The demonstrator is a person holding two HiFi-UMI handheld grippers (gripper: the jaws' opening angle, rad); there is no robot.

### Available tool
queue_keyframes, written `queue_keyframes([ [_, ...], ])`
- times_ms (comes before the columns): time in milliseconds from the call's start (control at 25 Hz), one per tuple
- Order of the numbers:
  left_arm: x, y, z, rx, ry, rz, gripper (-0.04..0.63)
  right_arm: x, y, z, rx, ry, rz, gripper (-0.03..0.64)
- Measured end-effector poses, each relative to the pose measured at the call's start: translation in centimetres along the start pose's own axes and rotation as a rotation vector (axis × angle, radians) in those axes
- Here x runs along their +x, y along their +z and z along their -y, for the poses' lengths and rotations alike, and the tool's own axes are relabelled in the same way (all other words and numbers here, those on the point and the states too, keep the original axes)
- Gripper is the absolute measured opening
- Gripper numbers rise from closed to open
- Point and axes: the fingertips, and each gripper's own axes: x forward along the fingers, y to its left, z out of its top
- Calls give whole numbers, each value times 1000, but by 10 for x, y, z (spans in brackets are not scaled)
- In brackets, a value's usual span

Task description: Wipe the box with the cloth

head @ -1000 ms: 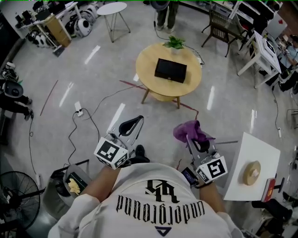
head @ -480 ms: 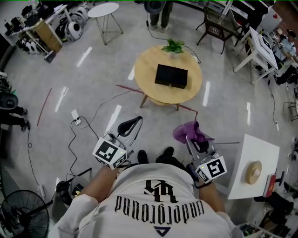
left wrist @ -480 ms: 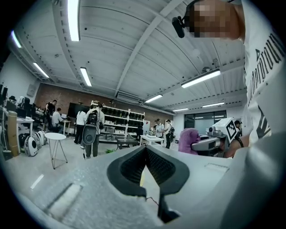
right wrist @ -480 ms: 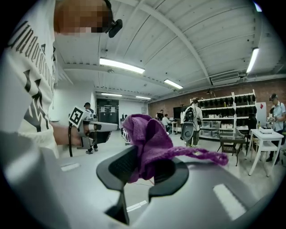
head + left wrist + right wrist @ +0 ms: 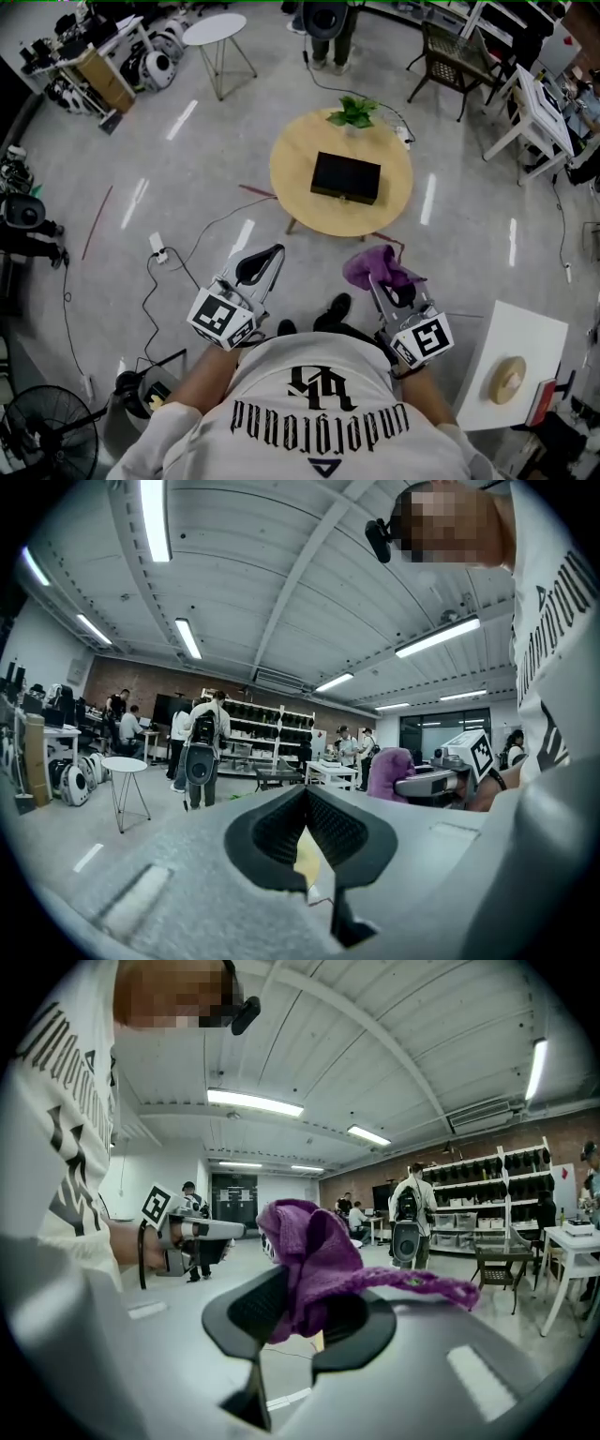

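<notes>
Head view: right claw [image 5: 382, 284], tips hidden, pinching purple cloth [image 5: 370, 265]; left claw [image 5: 277, 251] pressed together, empty.

Person's white shirt [image 5: 323, 417]: black gothic word "underground", upside down in head view.

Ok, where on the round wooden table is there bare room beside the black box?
Bare wood lies left of the black flat box, toward the round wooden table's left rim, and along its near rim. The far edge is crowded by the green potted plant.
</notes>
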Motion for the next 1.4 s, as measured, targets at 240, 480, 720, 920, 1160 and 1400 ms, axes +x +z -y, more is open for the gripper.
queue_keyframes([
  [240, 69, 7, -6, -3, 38, 1, 6, 3, 1, 88, 17, -3, -5, 83],
  [480, 126, 13, 0, -21, 44, 14, 6, -3, -2, 154, 27, -8, -8, 83],
  [720, 162, 8, 1, -9, 49, -11, 6, -6, -13, 199, 61, -34, -13, 83],
  [920, 190, 1, -17, -14, 42, -37, 6, 6, -23, 221, 72, -54, -31, 83],
  [1160, 228, -9, -50, -15, -23, -62, 6, 27, -34, 244, 99, -123, -65, 83],
  [1400, 271, -11, -96, -29, -97, -107, 9, 67, -39, 274, 155, -190, -108, 83],
])
